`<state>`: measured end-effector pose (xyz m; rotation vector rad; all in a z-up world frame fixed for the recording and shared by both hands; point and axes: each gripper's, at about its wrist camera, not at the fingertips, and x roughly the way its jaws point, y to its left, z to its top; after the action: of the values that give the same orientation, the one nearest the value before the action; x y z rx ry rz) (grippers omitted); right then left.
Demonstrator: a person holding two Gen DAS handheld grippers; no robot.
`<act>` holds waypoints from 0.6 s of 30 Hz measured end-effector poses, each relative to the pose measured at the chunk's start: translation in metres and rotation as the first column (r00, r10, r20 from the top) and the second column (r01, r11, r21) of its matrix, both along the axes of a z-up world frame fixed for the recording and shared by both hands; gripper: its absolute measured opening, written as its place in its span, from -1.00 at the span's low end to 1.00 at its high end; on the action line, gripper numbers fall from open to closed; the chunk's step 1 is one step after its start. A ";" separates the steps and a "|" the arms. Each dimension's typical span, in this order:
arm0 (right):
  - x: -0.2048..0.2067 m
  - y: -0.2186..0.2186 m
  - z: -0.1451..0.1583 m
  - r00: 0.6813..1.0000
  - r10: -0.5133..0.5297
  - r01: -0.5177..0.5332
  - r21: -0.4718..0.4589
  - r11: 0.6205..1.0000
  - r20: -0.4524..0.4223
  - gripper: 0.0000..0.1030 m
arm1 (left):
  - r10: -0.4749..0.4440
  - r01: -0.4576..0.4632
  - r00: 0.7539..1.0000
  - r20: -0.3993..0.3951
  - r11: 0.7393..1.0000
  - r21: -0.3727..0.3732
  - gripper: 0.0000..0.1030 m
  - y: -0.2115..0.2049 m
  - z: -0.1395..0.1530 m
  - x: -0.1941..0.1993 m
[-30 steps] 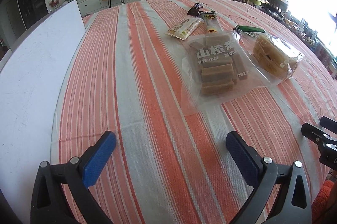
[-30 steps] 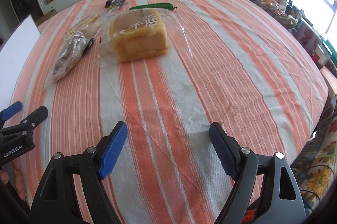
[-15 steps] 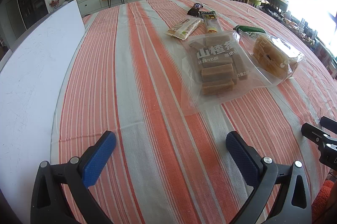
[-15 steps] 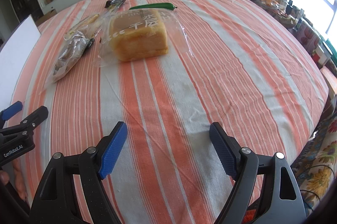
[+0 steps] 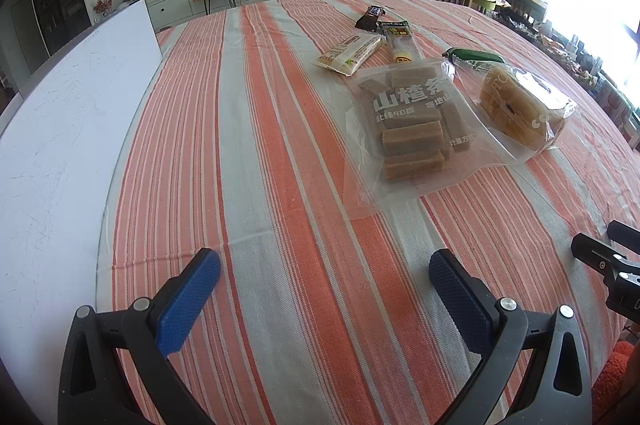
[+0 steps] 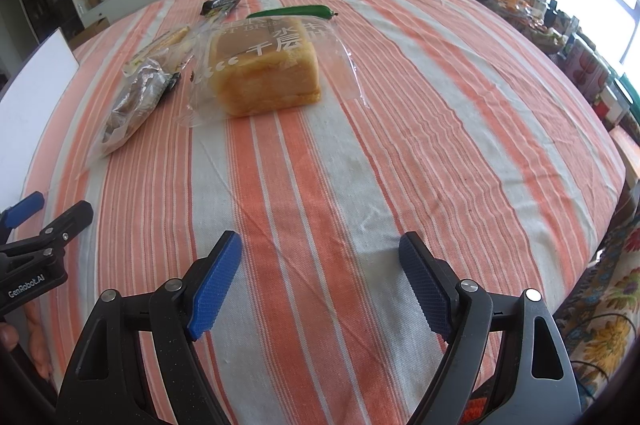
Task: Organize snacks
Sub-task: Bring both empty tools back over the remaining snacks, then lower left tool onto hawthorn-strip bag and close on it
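Snacks, a hawthorn strip bag (image 5: pixel 412 133) and a bread loaf (image 6: pixel 266 73), lie on the striped tabletop (image 5: pixel 248 145) well ahead of the left gripper (image 5: pixel 324 293) and right gripper (image 6: pixel 320 281), both wide open and empty

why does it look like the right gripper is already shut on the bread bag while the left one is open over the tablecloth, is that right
Not quite. The right gripper is open and empty; in the right wrist view the bread bag lies untouched farther up the tablecloth. The left gripper is indeed open over the cloth.
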<state>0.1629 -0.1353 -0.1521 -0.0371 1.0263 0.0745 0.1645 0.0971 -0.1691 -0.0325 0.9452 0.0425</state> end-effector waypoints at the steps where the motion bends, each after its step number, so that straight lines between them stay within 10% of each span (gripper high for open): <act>1: 0.000 0.000 0.000 1.000 0.001 -0.001 0.000 1.000 0.000 0.64 | -0.011 0.011 1.000 -0.005 1.000 0.000 1.00 0.000 0.000 0.000; 4: 0.000 0.000 0.000 1.000 0.001 -0.001 0.001 1.000 0.000 0.64 | -0.031 0.030 0.999 -0.044 0.999 -0.029 0.98 0.004 0.003 0.001; 8: 0.000 0.000 0.000 1.000 -0.001 0.001 0.000 1.000 0.000 0.64 | -0.014 0.004 1.000 -0.028 0.947 -0.322 0.96 0.018 0.031 0.010; 11: 0.000 0.000 0.000 1.000 -0.002 0.002 -0.001 1.000 0.000 0.64 | -0.033 0.031 0.999 0.002 0.914 -0.405 0.96 0.008 0.056 0.037; 18: 0.000 -0.001 0.000 1.000 0.000 0.000 -0.001 1.000 0.001 0.64 | -0.117 0.102 0.986 -0.119 0.988 -0.119 0.96 -0.044 0.044 0.122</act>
<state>0.1629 -0.1359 -0.1518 -0.0381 1.0252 0.0736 0.2868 0.0532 -0.1252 -0.0830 1.0729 -0.1121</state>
